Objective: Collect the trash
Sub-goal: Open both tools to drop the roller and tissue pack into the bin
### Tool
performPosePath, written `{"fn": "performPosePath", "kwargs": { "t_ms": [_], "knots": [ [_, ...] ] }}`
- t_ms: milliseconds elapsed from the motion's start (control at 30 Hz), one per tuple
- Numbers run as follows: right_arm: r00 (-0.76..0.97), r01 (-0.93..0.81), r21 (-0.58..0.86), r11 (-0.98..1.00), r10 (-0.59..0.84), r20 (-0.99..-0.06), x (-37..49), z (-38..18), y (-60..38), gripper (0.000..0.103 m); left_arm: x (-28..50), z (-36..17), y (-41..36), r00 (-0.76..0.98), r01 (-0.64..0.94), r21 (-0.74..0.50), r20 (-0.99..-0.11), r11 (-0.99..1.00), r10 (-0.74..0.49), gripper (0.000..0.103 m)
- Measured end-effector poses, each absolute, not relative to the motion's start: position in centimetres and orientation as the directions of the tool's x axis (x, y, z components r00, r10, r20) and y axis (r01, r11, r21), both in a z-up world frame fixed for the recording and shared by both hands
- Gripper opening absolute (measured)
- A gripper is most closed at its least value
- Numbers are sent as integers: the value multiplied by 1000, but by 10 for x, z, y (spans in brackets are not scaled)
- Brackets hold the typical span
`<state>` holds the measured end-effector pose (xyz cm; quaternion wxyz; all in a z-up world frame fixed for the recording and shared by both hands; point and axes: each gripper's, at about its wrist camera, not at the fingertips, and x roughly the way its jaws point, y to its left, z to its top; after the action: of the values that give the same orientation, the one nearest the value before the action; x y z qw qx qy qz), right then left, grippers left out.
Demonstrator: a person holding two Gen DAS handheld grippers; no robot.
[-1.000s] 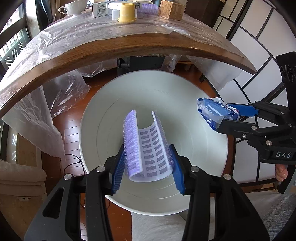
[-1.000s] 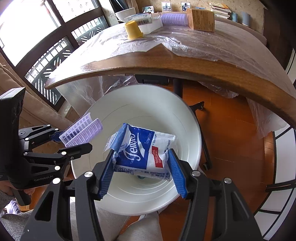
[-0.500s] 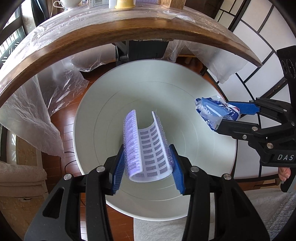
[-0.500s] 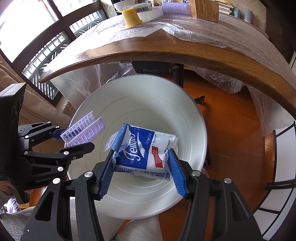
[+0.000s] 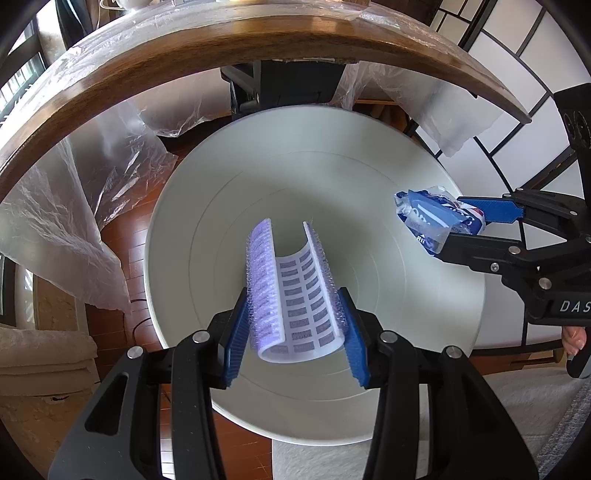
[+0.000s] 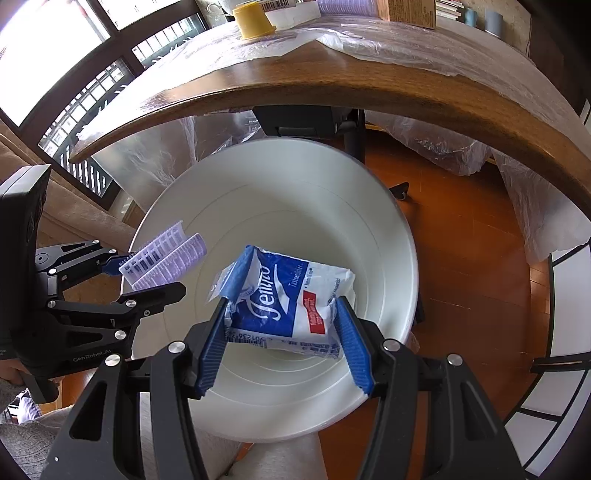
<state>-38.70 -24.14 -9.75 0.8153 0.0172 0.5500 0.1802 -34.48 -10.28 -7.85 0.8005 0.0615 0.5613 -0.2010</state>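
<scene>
A white trash bin (image 5: 184,206) stands on the floor below the table edge; it also shows in the right wrist view (image 6: 399,229). My left gripper (image 5: 295,332) is shut on a bent purple and white curler sheet (image 5: 291,295) and holds it over the bin's mouth. My right gripper (image 6: 284,339) is shut on a blue and white tissue packet (image 6: 291,295), also over the bin. In the left wrist view the packet (image 5: 432,218) hangs at the bin's right rim. In the right wrist view the curler sheet (image 6: 166,254) hangs at the left rim.
A curved wooden table (image 6: 332,77) covered in clear plastic sheet overhangs the bin. On it stand a yellow cup (image 6: 253,20), boxes and purple curlers (image 6: 345,5). Plastic sheet (image 5: 55,221) hangs down at the left. White paper screens (image 5: 517,74) stand at the right.
Both grippers have moved lower and closer over the bin, which looks larger now. The table top has slid up out of view. Both grips are unchanged.
</scene>
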Motion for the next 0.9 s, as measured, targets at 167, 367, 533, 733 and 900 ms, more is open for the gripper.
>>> {"fn": "performPosePath", "kwargs": {
  "t_ms": [167, 367, 533, 733, 900],
  "knots": [
    [324, -271, 226, 936, 310, -894, -386, -99, -241, 56, -342, -80, -105, 286, 400, -120, -926, 909, -248, 47],
    [319, -273, 223, 936, 306, -897, -384, -101, -239, 56, -338, -81, -108, 283, 407, -112, -928, 906, -242, 47],
    [311, -275, 221, 936, 304, -900, -381, -104, -236, 56, -336, -84, -110, 278, 417, -100, -932, 904, -231, 47],
    [298, -275, 218, 936, 299, -907, -376, -111, -233, 56, -331, -90, -109, 267, 420, -92, -938, 903, -220, 47],
    [286, -271, 216, 938, 293, -912, -373, -115, -230, 56, -328, -96, -110, 255, 423, -86, -944, 902, -209, 47]
  ]
}}
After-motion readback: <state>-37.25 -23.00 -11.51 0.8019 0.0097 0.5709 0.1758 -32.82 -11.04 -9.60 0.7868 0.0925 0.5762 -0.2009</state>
